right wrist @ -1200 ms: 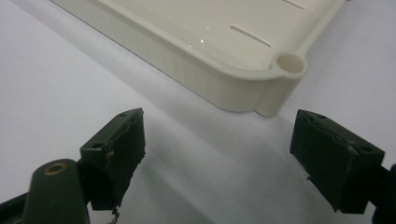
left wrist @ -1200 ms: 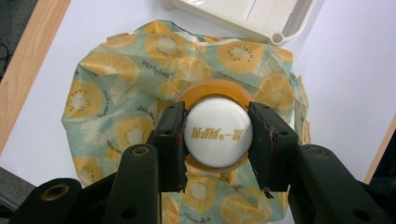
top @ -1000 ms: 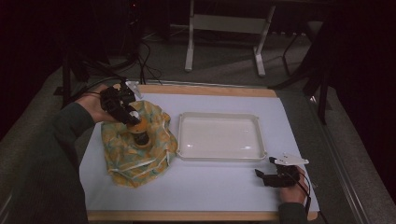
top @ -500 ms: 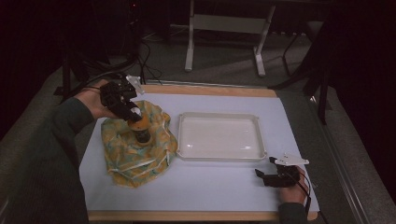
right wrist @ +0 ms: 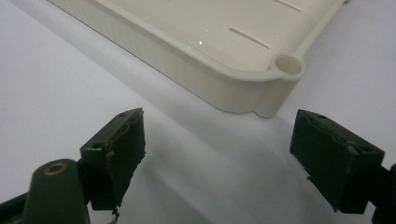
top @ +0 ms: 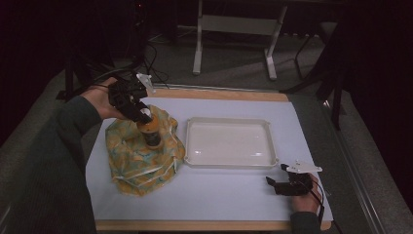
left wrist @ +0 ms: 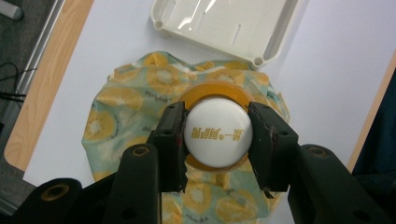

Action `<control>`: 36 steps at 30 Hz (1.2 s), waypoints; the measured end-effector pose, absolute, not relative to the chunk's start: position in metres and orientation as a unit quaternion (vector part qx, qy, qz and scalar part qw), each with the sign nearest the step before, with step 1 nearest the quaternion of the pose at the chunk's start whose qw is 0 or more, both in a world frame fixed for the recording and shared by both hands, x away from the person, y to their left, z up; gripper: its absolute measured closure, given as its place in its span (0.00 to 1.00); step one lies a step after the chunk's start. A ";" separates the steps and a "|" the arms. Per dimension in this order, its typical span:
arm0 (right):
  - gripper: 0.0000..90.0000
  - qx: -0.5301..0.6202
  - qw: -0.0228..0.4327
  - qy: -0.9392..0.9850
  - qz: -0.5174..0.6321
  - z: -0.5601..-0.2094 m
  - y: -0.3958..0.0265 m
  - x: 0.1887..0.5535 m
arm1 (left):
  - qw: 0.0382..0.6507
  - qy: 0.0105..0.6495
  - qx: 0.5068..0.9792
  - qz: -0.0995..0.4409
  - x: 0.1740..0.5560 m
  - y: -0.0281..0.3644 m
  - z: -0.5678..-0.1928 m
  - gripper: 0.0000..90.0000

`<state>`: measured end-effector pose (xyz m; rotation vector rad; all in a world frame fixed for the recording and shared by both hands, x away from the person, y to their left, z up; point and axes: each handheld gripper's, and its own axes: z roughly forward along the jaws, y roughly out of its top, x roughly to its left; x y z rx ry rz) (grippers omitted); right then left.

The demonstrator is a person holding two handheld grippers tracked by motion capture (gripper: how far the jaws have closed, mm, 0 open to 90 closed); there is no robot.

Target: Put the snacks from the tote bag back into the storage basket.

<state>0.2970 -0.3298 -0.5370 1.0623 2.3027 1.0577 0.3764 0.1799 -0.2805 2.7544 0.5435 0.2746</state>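
While the person's left hand reaches in over the far left corner of the table, the left gripper comes down from above onto a small orange plastic bottle with a white round cap. That bottle stands upright on a crumpled yellow-and-teal cloth bag printed with lemon slices, which lies on the white table sheet just left of the tray. From the left gripper view, the 2 black jaws sit closed against opposite sides of the white cap, with the orange shoulder of the bottle ringing it underneath and the bag spread out below.

The relation that matters, as I judge it: the bottle's long axis runs straight up and down, in line with the gripper above it, so a lift would need to go straight up to clear the bag's folds. The shallow cream rectangular plastic tray lies empty immediately to the bottle's right, near enough that the left hand is the nearer 1 for any placing there.

Further right, at the near right corner, the right gripper rests low on the sheet, its jaws spread wide and holding nothing, pointed at the tray's near corner.
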 end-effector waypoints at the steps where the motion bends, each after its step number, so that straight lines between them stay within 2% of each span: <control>1: 0.19 0.379 0.196 0.822 0.378 -0.537 -0.330 0.297 | 0.160 0.191 0.964 0.096 0.376 0.179 -0.280 0.66; 36: 0.19 0.378 0.194 0.822 0.380 -0.537 -0.330 0.297 | 0.152 0.165 0.970 0.098 0.384 0.141 -0.260 0.66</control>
